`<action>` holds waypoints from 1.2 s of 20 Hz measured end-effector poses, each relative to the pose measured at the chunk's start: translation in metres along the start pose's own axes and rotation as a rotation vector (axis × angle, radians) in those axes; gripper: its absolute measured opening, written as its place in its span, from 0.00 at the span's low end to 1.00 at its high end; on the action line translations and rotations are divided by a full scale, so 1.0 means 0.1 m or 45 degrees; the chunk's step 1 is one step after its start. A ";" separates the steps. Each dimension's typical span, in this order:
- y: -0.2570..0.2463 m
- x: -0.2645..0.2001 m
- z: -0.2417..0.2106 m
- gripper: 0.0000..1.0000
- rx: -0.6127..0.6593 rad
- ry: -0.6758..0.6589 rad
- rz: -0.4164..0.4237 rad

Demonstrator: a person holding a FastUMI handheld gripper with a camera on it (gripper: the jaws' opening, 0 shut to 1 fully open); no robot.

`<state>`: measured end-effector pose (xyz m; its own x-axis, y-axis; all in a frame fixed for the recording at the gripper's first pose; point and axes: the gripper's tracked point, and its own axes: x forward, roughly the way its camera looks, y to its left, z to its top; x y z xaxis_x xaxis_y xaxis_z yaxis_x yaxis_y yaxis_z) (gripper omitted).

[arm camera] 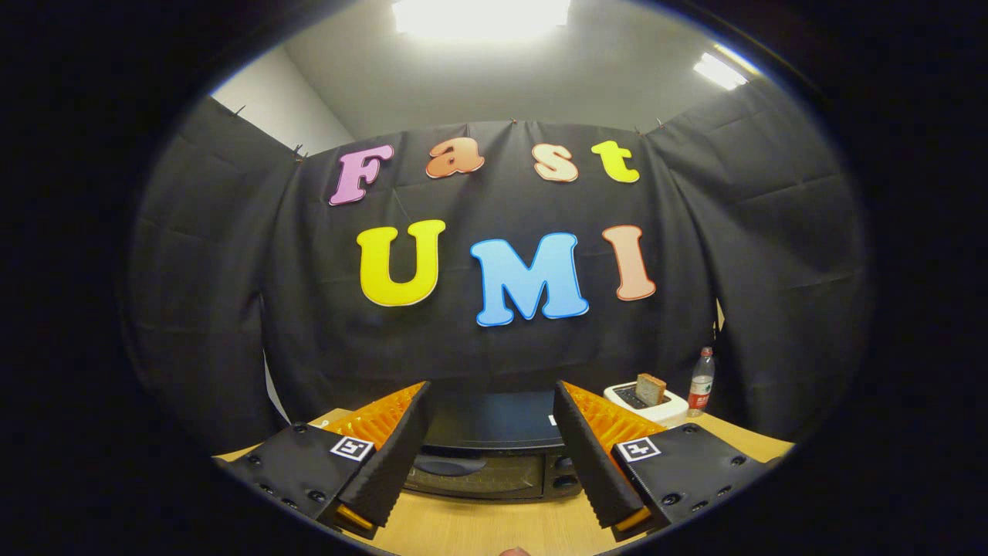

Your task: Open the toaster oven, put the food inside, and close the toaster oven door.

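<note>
Gripper (494, 455): fingers spread wide, nothing held between them; it is aimed level at the toaster oven, judged to be lined up for a first reach at the door.

Toaster oven (494, 452): dark, low box on the desk (494, 529), seen between and just beyond the fingers. Door shut, glass facing the near side; handle (450, 466) across the upper left of the door; knobs (566, 471) stacked at its right end. The front is turned toward the gripper, judged so that the door can be pulled down freely.

Food: a slice of toast (651, 389) standing upright in a white pop-up toaster (647, 403), far right of the oven, well apart from the fingers; not yet moved.

Bottle (701, 382): upright, red cap, just right of the white toaster, against the black cloth wall.

Task standing: judged unstarted.
</note>
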<state>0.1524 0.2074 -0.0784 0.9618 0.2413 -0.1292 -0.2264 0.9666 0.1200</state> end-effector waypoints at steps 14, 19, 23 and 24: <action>0.47 0.83 -1.11 0.99 0.003 0.262 0.021; 0.52 0.93 -1.36 0.99 -0.001 0.315 0.004; 0.48 1.00 -1.47 0.99 -0.062 0.316 -0.035; 0.49 0.98 -1.50 0.98 -0.080 0.318 -0.038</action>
<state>0.2128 0.2910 -0.2330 0.9020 0.2192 -0.3720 -0.2153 0.9751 0.0524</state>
